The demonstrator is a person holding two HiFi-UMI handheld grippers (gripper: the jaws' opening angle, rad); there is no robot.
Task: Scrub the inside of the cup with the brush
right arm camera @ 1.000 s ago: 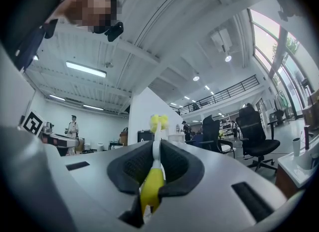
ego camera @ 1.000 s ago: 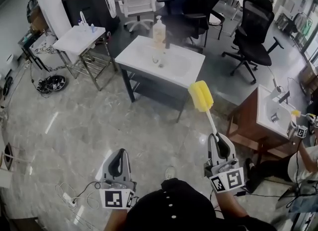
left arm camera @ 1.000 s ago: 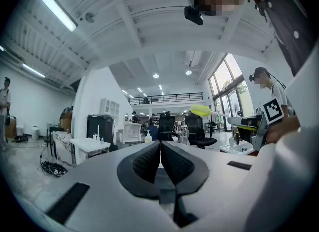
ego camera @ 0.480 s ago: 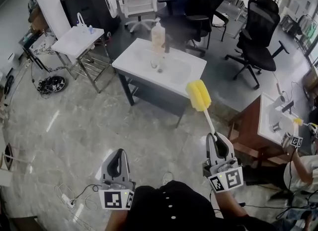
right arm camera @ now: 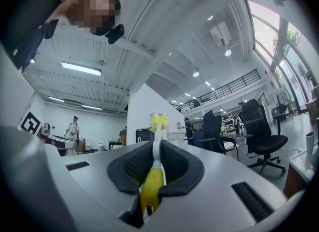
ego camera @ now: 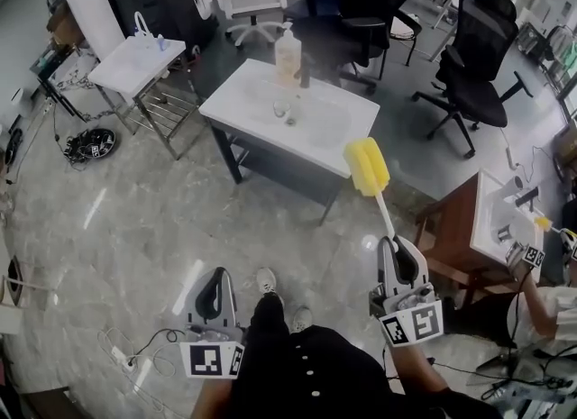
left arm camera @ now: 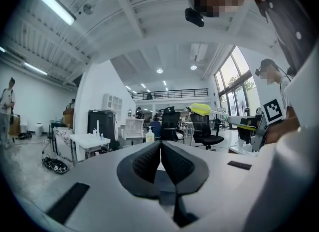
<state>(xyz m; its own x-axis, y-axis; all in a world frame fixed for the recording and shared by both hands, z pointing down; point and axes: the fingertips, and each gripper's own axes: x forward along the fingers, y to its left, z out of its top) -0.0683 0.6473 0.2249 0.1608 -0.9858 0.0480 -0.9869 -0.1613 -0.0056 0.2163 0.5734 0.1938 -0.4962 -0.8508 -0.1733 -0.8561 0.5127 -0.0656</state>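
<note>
My right gripper (ego camera: 390, 241) is clamped on the white stem of the yellow sponge-headed brush (ego camera: 368, 167), whose head pokes out ahead of it. My left gripper (ego camera: 217, 275) has its jaws pressed together on nothing. Both hang over the grey marble floor (ego camera: 135, 210). Well ahead, the small clear glass cup (ego camera: 279, 109) stands on the white desk (ego camera: 252, 93), towards its back edge, just in front of a pale pump bottle (ego camera: 288, 50).

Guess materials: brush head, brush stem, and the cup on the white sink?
Brush head: yellow foam sponge, matte, with a porous look. Brush stem: thin, smooth and white, probably rigid plastic. Cup: see-through, so glass or clear plastic; too small to tell which.
</note>
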